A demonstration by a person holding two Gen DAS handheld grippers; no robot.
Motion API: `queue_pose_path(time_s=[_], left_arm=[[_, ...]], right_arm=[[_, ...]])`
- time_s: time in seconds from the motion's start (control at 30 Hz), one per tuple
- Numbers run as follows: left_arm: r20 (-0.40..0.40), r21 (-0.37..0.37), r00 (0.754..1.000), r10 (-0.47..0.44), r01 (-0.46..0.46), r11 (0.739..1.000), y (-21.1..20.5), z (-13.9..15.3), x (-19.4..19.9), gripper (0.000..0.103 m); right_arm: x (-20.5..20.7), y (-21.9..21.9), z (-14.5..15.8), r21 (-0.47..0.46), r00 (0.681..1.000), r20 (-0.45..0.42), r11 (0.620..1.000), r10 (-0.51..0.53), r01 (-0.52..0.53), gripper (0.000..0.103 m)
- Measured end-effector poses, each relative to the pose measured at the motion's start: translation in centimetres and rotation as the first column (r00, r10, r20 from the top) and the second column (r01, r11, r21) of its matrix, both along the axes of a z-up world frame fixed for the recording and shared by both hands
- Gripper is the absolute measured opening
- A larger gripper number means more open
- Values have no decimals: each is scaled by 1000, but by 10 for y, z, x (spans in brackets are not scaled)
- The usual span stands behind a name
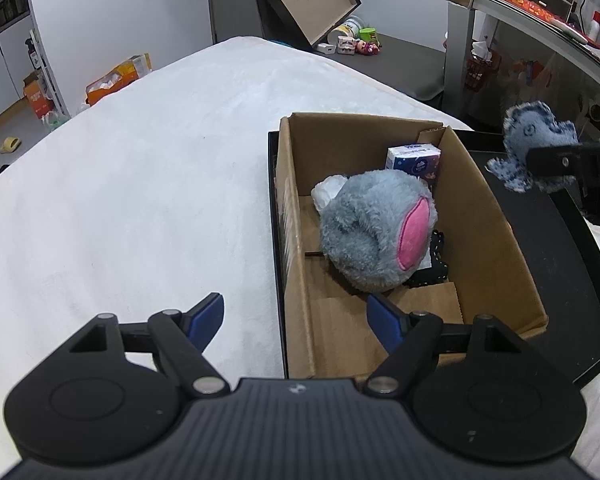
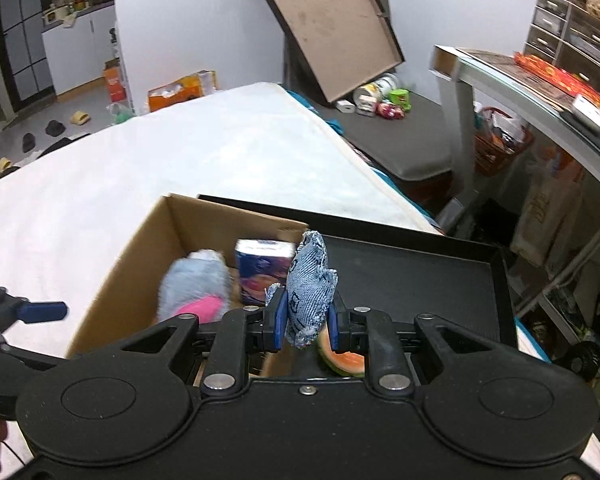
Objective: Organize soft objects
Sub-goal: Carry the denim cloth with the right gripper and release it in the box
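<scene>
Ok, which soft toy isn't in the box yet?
The denim toy, pinched in the right gripper beside the box; the grey plush already lies inside.

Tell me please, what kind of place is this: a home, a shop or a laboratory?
Most likely a lived-in room of a home. The cardboard box sits on a bed-like surface under a white fleecy cover, slippers lie on the floor, and small storage drawers stand on a cluttered desk.

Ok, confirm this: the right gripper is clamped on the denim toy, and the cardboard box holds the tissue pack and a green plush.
Wrong on one point: the plush in the cardboard box is grey with a pink patch, not green, as the left wrist view shows. The rest stands: the right gripper is clamped on the denim toy, and the tissue pack is in the box.
</scene>
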State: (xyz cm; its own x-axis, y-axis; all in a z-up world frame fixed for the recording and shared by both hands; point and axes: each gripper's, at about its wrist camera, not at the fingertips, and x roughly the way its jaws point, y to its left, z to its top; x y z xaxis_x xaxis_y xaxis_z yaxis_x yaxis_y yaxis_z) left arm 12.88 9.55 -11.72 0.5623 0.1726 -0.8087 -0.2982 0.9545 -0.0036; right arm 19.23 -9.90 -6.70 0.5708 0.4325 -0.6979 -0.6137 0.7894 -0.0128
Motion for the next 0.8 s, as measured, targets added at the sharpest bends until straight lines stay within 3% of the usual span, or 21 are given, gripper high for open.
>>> queue_pose_path(time_s=[0.47, 0.63, 0.8], left_arm=[[5, -25, 1000, -10, 10, 1000, 7, -7, -3, 59], [6, -35, 1000, -9, 9, 999, 10, -9, -5, 32], [14, -49, 1000, -2, 3, 999, 13, -9, -6, 17]], right_arm=[[-20, 38, 0, 34, 990, -54, 991, 130, -129, 21], [-26, 50, -1, 50, 982, -79, 984, 174, -170, 21], [-31, 60, -4, 61, 974, -96, 978, 204, -199, 21]])
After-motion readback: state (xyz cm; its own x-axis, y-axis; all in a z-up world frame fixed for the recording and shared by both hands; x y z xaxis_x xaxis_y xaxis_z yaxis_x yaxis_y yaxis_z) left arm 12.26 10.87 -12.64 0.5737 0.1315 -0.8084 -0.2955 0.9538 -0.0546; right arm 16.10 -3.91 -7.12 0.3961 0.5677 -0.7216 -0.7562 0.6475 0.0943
